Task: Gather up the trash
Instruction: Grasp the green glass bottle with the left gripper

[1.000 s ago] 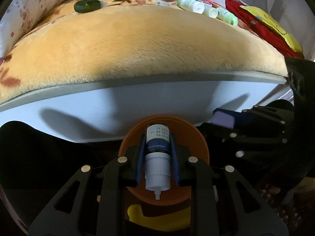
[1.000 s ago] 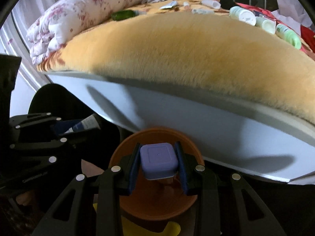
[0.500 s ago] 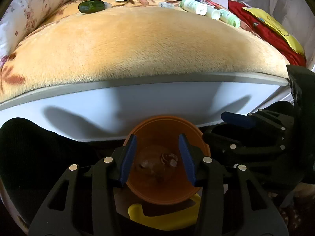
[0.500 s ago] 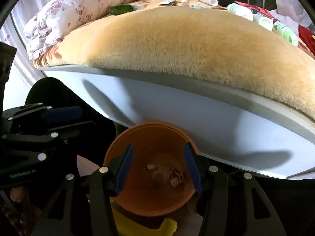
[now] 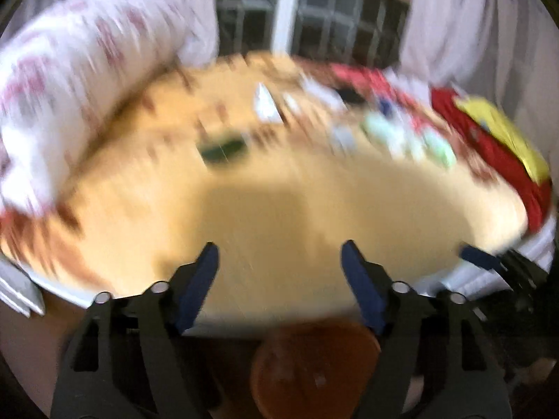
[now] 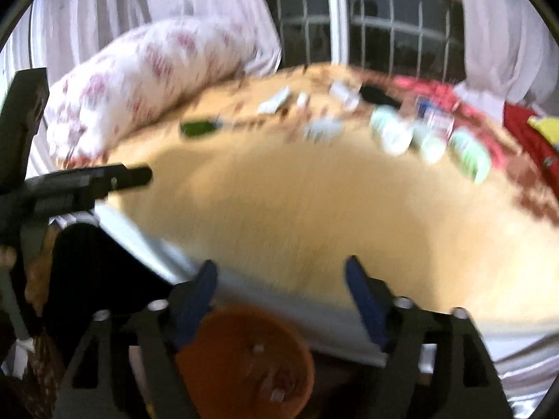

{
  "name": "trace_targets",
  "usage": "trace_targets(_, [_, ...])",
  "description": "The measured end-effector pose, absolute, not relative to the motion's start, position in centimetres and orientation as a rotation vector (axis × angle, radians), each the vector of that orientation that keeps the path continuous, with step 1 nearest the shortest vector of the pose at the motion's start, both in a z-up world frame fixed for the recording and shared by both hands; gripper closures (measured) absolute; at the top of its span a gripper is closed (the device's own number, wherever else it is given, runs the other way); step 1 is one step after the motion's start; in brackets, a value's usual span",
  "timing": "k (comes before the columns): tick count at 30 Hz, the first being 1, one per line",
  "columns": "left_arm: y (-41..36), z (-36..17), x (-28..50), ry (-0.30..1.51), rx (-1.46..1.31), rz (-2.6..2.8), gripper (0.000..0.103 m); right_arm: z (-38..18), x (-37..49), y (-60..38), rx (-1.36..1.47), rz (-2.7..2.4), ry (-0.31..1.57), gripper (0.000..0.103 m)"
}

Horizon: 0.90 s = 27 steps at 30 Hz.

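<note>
Both views are blurred by motion. My left gripper (image 5: 279,255) hangs over the near edge of the bed with its jaws opening wide and nothing between them. My right gripper (image 6: 281,270) is likewise opening and holds nothing. The orange bin (image 5: 314,370) sits low on the floor below the bed edge, and also shows under my right gripper as the orange bin (image 6: 244,359). On the far side of the yellow plush blanket (image 5: 279,202) lie a dark green bottle (image 6: 197,127), pale green bottles (image 6: 468,153), white tubes (image 6: 276,103) and small boxes (image 6: 435,118).
A floral quilt roll (image 6: 150,76) lies along the bed's left side. Red cloth (image 5: 489,153) with a yellow piece covers the right end. A window and curtains stand behind the bed. My left gripper's black finger (image 6: 104,181) juts into the right wrist view.
Both grippers let their items drop into the orange bin, opened wide and rose, tilting up from the bin toward the bed top.
</note>
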<state>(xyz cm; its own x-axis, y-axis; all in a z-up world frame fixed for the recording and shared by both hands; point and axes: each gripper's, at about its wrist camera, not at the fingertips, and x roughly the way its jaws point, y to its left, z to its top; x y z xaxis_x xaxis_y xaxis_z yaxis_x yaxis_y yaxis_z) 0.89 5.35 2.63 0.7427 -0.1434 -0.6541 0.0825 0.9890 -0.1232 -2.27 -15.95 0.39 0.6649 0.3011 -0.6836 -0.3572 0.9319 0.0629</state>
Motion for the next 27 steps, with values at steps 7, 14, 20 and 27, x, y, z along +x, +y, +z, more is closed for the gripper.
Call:
trace_targets(7, [7.1, 1.9, 10.1, 0.757, -0.004, -0.048, 0.019, 2.7, 1.8, -16.7, -0.088, 0.317, 0.677, 0.023])
trace_targets(14, [6.1, -0.9, 14.7, 0.816, 0.098, -0.02, 0.019, 2.4, 4.8, -17.0, -0.09, 0.292, 0.695, 0.023])
trace_targets(20, [6.1, -1.5, 14.8, 0.833, 0.033, -0.076, 0.065, 2.5, 9.1, -15.9, -0.078, 0.295, 0.722, 0.023])
trace_targets(27, [6.3, -0.3, 11.5, 0.778, -0.016, -0.096, 0.067, 2.5, 15.3, -12.9, -0.068, 0.303, 0.755, 0.023])
